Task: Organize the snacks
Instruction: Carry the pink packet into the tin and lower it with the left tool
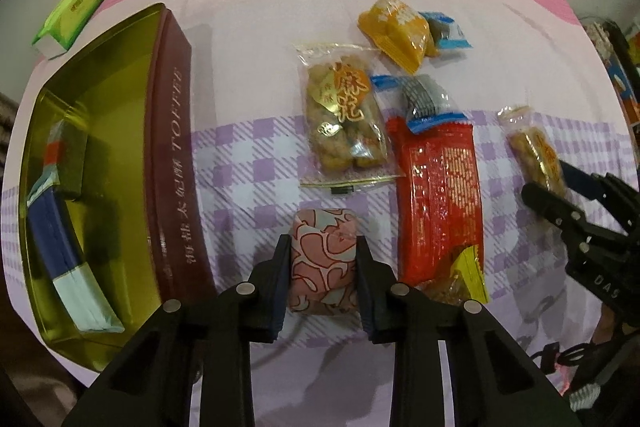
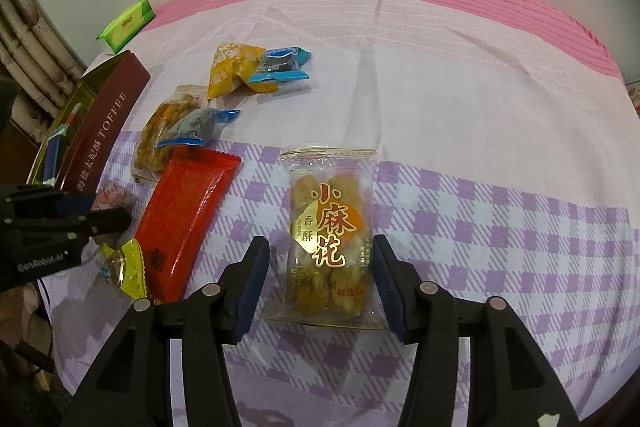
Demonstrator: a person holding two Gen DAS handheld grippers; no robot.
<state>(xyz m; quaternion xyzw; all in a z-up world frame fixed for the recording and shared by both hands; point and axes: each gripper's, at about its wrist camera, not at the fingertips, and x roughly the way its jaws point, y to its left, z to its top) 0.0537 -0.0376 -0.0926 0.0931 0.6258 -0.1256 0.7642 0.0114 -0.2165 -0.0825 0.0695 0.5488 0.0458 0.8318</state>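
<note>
Left gripper (image 1: 323,259) clamped on pink patterned packet (image 1: 323,263), right gripper (image 2: 322,279) open astride 小麻花 pack (image 2: 330,239), tin (image 2: 102,123) lettered TOFFEE, contents seen only from left wrist.

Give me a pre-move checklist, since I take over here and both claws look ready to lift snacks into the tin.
1. Left claw pinching the pink patterned snack: ok, fingers touch both sides.
2. Right claw straddling the clear fried-twist packet: ok.
3. Right claw closed on it: not ok, gap at the left finger.
4. Toffee tin open: ok.
5. Free space in the tin: ok, bare gold floor shows.
6. Pink snack lifted off the cloth: cannot tell.
</note>
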